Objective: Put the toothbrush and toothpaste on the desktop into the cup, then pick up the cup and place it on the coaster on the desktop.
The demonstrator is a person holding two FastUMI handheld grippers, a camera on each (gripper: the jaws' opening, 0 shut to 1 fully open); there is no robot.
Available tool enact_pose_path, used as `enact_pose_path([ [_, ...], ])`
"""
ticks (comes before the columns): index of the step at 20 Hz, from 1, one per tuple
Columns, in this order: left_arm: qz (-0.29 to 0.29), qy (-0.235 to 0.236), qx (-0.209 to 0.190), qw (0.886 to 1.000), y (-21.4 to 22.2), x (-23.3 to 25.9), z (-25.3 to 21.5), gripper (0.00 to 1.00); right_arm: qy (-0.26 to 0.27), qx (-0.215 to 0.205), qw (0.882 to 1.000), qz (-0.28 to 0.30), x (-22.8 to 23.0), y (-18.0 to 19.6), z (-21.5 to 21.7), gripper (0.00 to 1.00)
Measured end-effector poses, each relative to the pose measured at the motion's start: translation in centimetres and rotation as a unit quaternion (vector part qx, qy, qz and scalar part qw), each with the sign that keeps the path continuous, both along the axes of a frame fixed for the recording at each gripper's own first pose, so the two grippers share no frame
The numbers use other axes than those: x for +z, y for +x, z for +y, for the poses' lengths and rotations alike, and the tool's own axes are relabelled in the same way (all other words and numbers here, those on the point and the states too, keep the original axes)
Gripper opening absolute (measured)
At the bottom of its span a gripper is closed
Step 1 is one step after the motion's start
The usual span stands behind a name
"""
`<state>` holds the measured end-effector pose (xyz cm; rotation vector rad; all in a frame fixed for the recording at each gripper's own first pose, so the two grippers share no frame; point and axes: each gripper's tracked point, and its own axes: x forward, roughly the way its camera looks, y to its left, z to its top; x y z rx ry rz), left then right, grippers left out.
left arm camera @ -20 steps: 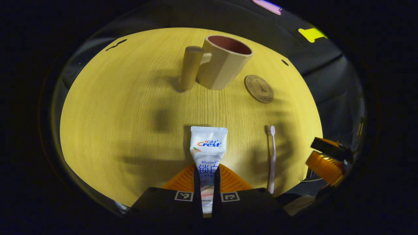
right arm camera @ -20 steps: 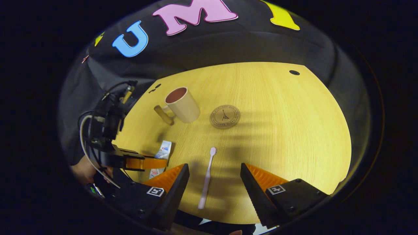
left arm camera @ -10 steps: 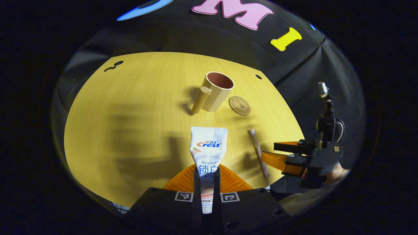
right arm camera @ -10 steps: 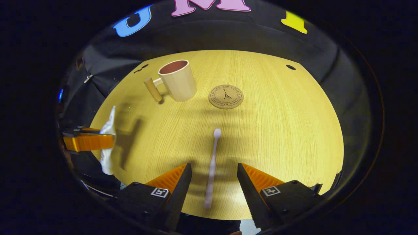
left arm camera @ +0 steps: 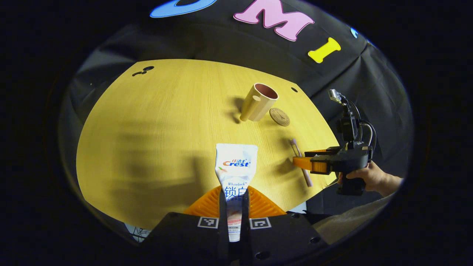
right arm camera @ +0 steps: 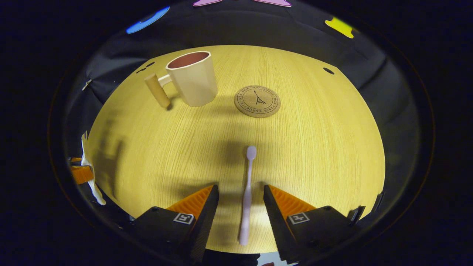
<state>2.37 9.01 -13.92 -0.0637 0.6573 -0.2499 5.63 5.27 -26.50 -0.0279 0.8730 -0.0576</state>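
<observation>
In the left gripper view, the toothpaste (left arm camera: 236,168) is clamped between the left gripper (left arm camera: 234,207) jaws, raised above the desktop (left arm camera: 155,122); carriage to the cup (left arm camera: 259,102) is judged next.

In the right gripper view, the toothbrush (right arm camera: 247,192) is straddled, ungripped, by the spread right gripper (right arm camera: 240,201); closure is required.

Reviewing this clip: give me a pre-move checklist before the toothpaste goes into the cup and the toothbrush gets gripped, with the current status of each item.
1. Left gripper shut on the toothpaste: ok.
2. Toothpaste lifted off the table: ok, in the right gripper view it hangs at the table's edge.
3. Cup upright, mouth open and empty: ok.
4. Toothbrush lies between the right gripper fingers: ok, handle centred.
5. Right gripper shut on the toothbrush: not ok, fingers apart.
6. Coaster bare: ok.
</observation>
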Motion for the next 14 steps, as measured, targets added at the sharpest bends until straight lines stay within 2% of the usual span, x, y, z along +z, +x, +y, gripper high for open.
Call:
enact_pose_path([
  [1, -0.001, -0.001, 0.0, 1.0, -0.1, 0.1, 0.4, 0.16, -0.005, 0.0, 1.0, 0.005, -0.2, 0.1, 0.1, 0.8],
  [3, -0.002, -0.005, 0.0, 1.0, 0.0, 0.1, 0.9, 0.16, -0.008, 0.0, 1.0, 0.012, -0.5, 0.1, 0.3, 0.56],
  [4, -0.003, -0.007, 0.0, 1.0, 0.0, 0.2, 1.0, 0.16, -0.011, -0.005, 1.0, 0.017, -0.5, 0.1, 0.0, 0.59],
  [5, -0.003, -0.009, 0.0, 1.0, -0.2, 0.2, 1.0, 0.16, -0.012, -0.011, 1.0, 0.02, -0.5, 0.2, -0.4, 0.53],
  [7, -0.005, -0.01, 0.001, 1.0, -0.3, 0.4, 1.2, 0.16, 0.004, -0.023, 0.999, 0.032, -0.7, 0.1, -0.4, 0.24],
  [8, -0.006, -0.01, 0.001, 1.0, -0.3, 0.5, 1.3, 0.16, 0.017, -0.023, 0.999, 0.033, -0.8, 0.2, -0.1, 0.23],
  [9, -0.007, -0.01, 0.002, 1.0, -0.3, 0.5, 1.4, 0.16, 0.022, -0.023, 0.999, 0.036, -0.8, 0.0, 0.1, 0.27],
  [10, -0.009, -0.01, 0.003, 1.0, -0.3, 0.6, 1.3, 0.16, 0.022, -0.017, 0.999, 0.034, -0.7, 0.1, 0.1, 0.16],
  [14, -0.019, -0.011, 0.005, 1.0, 0.1, 1.2, 0.2, 0.16, 0.012, 0.025, 0.999, 0.019, -0.6, 0.2, 0.3, 0.08],
])
